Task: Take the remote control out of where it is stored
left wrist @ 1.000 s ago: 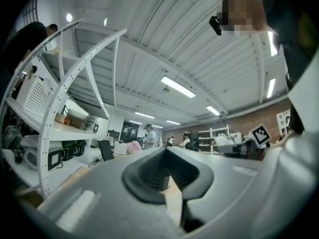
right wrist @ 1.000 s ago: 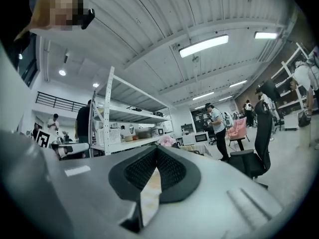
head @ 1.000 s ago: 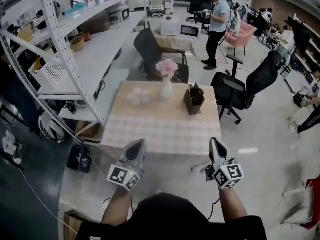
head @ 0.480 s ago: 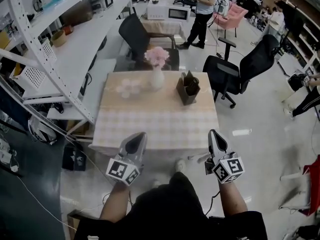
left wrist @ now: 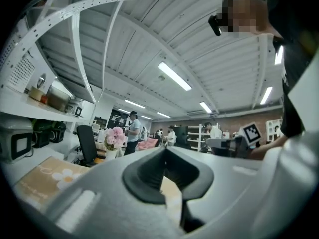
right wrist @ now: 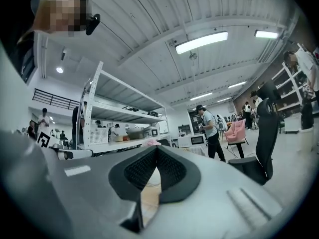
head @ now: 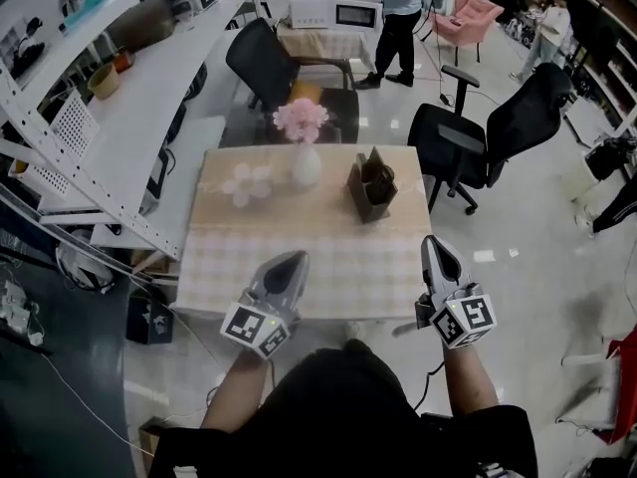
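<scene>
Nearest to me are my own two tools, both held up over the near edge of the desk [head: 338,257]. The left gripper [head: 290,264] has its jaws closed tip to tip with nothing between them; its own view shows only a sliver of the desk top through the hollow behind the meeting tips. It hangs over the near edge, a little left of the middle. The right gripper [head: 437,246] is closed as well, its ribbed pads [right wrist: 142,171] meeting at the front and holding nothing, and it sits over the near right corner.

The desk is covered with a cloth, checked on the near half and plain beige toward the far edge. The near half carries nothing. On the far half, right of the middle, stands a dark holder [head: 373,189] with an open top. Dark things stand up out of it, and from here I cannot tell whether one of them is the remote control. Both grippers are well apart from the holder. To its left, near the middle of the far edge, is a white vase [head: 305,167] of pink flowers, and left of that a pale flower-shaped mat [head: 246,182] lies flat.

Past the far edge there is a black chair [head: 254,60], and another black office chair [head: 463,152] stands off the far right corner. A white rack [head: 109,118] runs along the left. Farthest off, a person in a light shirt [head: 403,8] stands by a white microwave [head: 356,14].
</scene>
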`<state>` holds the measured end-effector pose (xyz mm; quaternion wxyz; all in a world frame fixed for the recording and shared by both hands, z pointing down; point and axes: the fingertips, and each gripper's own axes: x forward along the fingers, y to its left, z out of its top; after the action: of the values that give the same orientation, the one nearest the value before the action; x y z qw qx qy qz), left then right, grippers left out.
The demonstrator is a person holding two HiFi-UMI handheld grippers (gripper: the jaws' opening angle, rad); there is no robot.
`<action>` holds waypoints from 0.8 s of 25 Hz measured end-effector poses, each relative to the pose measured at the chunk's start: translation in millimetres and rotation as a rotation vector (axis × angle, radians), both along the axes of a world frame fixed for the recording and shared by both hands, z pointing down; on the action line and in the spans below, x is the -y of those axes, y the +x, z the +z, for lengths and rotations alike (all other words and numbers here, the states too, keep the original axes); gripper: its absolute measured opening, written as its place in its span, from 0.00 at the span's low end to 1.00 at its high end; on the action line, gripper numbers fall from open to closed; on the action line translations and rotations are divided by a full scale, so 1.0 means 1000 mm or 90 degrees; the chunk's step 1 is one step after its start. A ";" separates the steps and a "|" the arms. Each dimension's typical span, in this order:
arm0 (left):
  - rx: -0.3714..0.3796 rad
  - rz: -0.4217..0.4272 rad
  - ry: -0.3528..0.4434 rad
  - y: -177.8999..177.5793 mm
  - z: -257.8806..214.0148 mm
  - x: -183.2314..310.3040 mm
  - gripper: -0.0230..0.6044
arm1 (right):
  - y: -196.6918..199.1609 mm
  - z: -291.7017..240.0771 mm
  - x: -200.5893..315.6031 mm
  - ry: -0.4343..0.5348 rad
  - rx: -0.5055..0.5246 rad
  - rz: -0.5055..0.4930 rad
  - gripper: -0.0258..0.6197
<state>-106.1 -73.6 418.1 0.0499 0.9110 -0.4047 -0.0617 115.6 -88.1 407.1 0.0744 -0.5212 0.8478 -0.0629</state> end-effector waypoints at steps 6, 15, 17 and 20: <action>0.025 -0.001 0.006 0.025 -0.002 0.062 0.04 | 0.024 0.008 0.060 -0.005 0.009 0.002 0.05; 0.054 0.057 -0.018 0.084 0.028 0.137 0.04 | 0.054 0.032 0.113 -0.028 0.008 -0.003 0.05; 0.062 0.069 -0.023 0.097 0.034 0.153 0.04 | 0.063 0.037 0.120 -0.030 0.000 0.000 0.05; 0.067 0.078 -0.030 0.113 0.041 0.176 0.09 | 0.079 0.043 0.129 -0.041 -0.005 0.010 0.05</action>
<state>6.7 -249.3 459.6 0.0535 0.9346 -0.3517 -0.0011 194.8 -217.6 450.5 0.0544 -0.5305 0.8414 -0.0875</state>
